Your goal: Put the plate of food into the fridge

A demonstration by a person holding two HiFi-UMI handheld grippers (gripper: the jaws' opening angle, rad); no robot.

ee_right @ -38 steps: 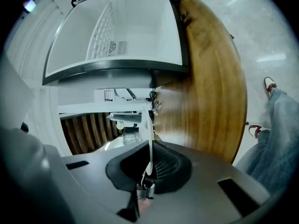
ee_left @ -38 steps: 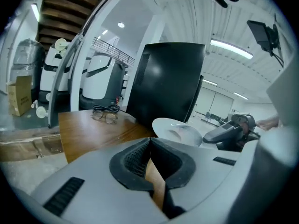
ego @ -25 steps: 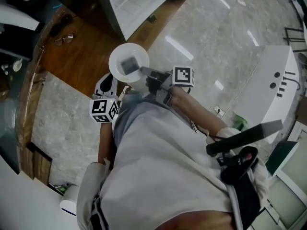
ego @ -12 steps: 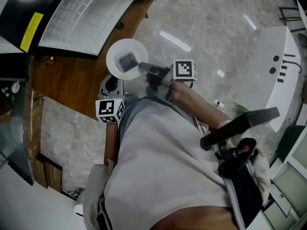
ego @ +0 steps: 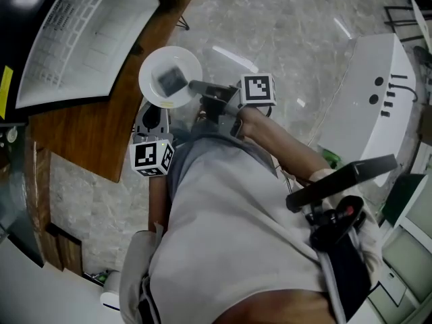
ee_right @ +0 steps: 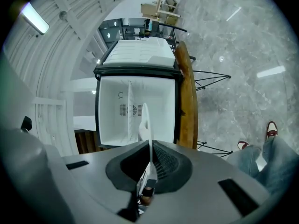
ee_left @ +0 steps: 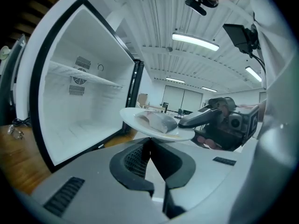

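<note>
Carried the plate and its grey piece of food a little further toward the upper left of the head view over the last second; brought the open fridge from the top middle of that frame down into its upper left corner, larger and nearer; kept the right tool clamped narrow on the plate's right rim all the while, with the thin rim seen edge-on between its jaws; held the left tool closed on nothing, just below the plate at centre left, tips near the underside, contact impossible to tell; kept the plate about level, food lying in its middle; faced the white inside and its shelf almost straight ahead in both gripper views; judged the carry nearly over and the placing not yet begun, the plate being outside the fridge and in the air; judged a level push inward, clear of the frame, the likely next need.
</note>
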